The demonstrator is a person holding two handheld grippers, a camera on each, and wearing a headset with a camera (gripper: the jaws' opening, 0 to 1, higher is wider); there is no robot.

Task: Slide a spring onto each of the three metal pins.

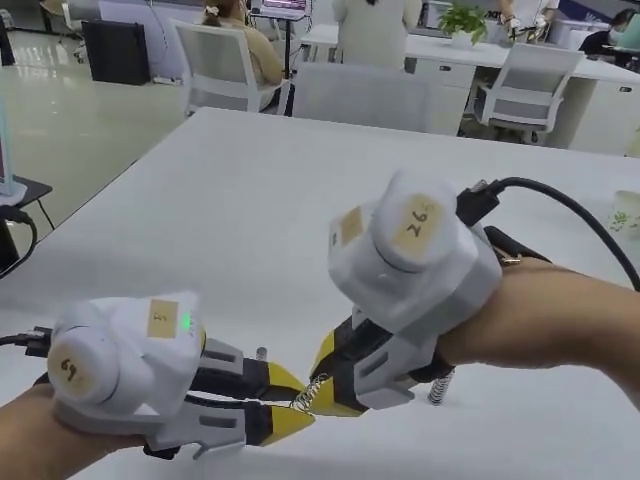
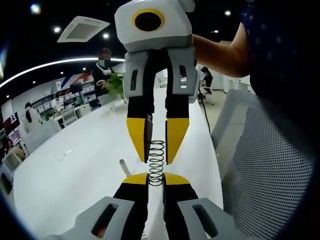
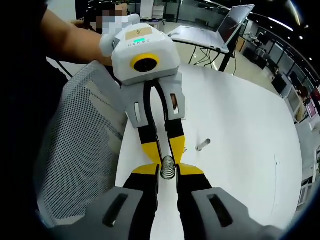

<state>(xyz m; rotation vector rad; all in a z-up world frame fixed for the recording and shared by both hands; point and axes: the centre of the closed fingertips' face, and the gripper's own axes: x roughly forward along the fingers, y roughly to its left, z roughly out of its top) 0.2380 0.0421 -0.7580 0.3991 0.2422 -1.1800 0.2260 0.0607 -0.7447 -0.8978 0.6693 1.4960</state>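
Over the worktop (image 1: 300, 200), left hand-held gripper (image 2: 156, 179) and right hand-held gripper (image 3: 168, 172) both clamp one spring (image 2: 156, 157); uneven release may eject it.

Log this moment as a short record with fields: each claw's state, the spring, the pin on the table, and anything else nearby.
left claw: shut on one end of the spring
right claw: shut on the other end of the same spring
claws: tip to tip, facing each other, low over the table
pin: lies on the table beside the claws, no spring on it
second spring: stands on the table under the right claw's body; cannot tell whether a pin is inside
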